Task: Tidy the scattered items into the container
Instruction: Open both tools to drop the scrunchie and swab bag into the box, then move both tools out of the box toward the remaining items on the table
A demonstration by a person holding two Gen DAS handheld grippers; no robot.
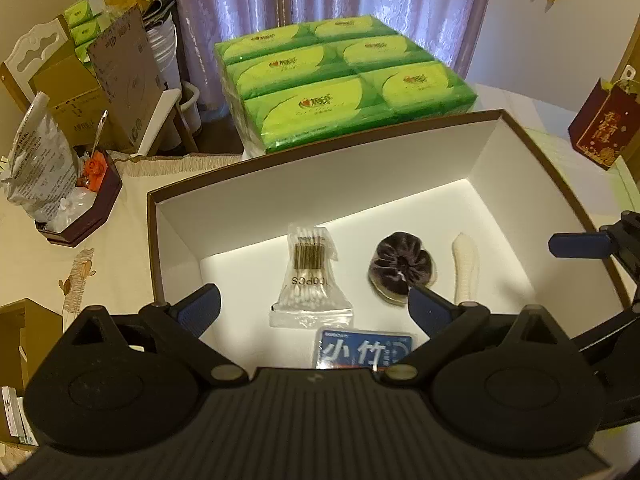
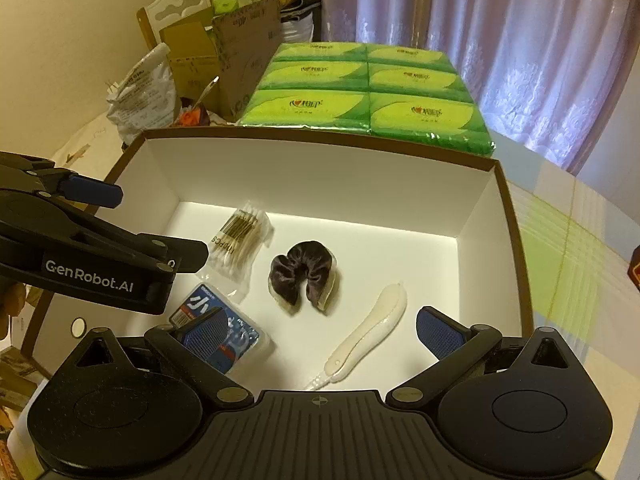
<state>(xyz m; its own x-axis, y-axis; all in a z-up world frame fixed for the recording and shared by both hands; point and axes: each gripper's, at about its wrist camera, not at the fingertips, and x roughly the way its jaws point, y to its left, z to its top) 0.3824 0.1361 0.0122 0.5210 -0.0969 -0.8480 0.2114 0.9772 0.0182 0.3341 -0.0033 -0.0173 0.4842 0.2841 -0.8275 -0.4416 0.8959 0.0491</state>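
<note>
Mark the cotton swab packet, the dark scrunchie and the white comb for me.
cotton swab packet [image 1: 308, 276], left wrist view, on the swabs' middle.
dark scrunchie [image 2: 304, 270], right wrist view, on its velvet top.
white comb [image 2: 374, 326], right wrist view, on its mid-body.

Both views are lit warmly and rather dimly, with a yellow cast. The floor of the white box [image 1: 400, 220] is brightly lit, while its near and left walls are left in shadow. Daylight is filtered through the curtain [image 2: 520, 40]. Glare is seen on the green tissue packs [image 1: 340, 72]. Straight lines are bent at the edges, and dark corners are shown.
</note>
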